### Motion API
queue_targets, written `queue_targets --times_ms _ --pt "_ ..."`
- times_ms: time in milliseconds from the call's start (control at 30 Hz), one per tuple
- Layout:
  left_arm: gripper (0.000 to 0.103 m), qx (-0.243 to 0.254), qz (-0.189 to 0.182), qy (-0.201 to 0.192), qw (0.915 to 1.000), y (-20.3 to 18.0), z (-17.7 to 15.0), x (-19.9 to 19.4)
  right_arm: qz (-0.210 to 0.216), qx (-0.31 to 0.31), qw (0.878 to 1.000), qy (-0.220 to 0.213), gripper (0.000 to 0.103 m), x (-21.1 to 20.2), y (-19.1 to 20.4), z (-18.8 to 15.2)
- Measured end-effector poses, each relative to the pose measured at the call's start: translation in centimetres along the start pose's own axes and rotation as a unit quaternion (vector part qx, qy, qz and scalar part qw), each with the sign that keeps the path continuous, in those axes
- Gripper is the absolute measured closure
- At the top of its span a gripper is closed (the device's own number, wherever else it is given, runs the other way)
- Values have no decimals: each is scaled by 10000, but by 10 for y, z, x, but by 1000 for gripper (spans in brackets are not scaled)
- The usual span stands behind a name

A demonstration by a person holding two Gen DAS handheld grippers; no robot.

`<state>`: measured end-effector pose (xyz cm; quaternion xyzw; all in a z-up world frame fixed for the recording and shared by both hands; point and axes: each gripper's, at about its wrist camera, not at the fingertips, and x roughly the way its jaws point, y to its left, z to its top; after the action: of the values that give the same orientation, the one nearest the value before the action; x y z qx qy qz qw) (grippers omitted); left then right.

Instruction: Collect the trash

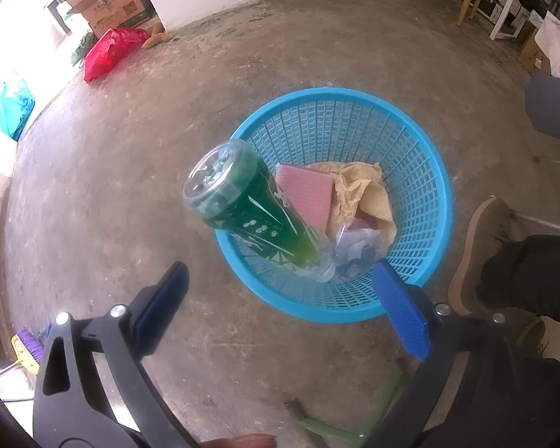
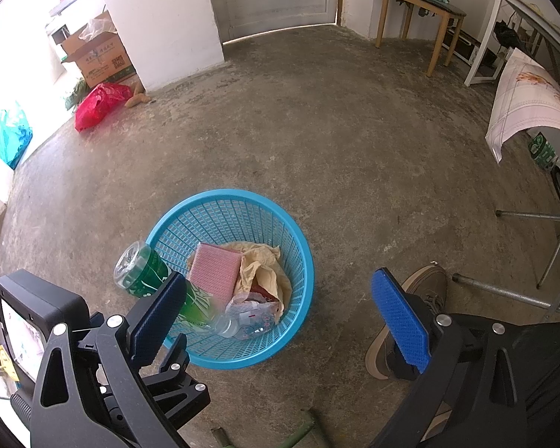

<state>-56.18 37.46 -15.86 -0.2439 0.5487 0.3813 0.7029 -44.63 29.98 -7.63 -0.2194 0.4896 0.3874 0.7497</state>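
At the bottom of the left wrist view, the left gripper (image 1: 280, 306) stands wide, its two blue-padded fingers spread apart with nothing between them. Just above it, in the centre of the frame, a green-labelled plastic bottle (image 1: 250, 212) sits neck-down in the blue plastic basket (image 1: 429, 171), its clear base tilted out over the left rim. Beside the bottle inside the basket lie a pink sponge-like pad (image 1: 308, 194), crumpled brown paper (image 1: 366, 194) and a clear plastic wrapper (image 1: 354, 250). At the right edge of the frame, a tan shoe (image 1: 478, 254) and a dark trouser leg of the person are near the basket. In the right wrist view, the right gripper (image 2: 276, 317) is likewise wide and empty at the lower part of the frame, the basket showing between its fingers at lower centre. Farther off on the concrete floor (image 2: 317, 130), in the upper left, lie a red plastic bag (image 2: 97, 106) and an open cardboard box (image 2: 100, 59), with a teal bag (image 2: 13, 136) at the left edge. A wooden chair (image 2: 414, 11) stands in the upper right.
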Motion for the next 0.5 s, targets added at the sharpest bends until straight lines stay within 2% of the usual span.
queue_targets --times_ms 500 --pt "8 28 -12 -19 10000 0 2 -1 -60 42 10000 47 6 2 -7 -3"
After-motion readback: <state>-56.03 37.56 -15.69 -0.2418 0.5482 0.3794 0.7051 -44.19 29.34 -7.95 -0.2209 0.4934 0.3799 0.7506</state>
